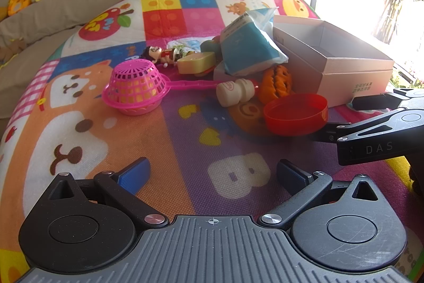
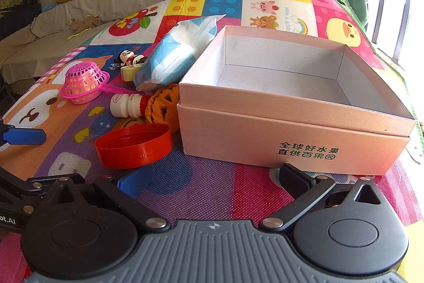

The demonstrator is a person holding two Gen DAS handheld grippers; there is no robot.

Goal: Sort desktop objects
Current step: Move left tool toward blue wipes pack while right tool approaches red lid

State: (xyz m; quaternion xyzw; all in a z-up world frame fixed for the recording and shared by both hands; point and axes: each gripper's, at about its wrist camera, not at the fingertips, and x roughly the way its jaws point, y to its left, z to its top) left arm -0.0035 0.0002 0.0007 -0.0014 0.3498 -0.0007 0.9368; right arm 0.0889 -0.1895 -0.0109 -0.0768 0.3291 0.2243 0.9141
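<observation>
My left gripper and my right gripper both hang above the colourful play mat with their jaws spread wide and nothing between them. I take the pink box as my landmark: it sits open and empty straight ahead of my right gripper, near its fingertips. Just left of the box lies the red lid, and behind that, against the box's left wall, the orange ball, the small white bottle and the blue-white packet. Farther left of the box rests the pink strainer, upside down, ahead of my left gripper.
</observation>
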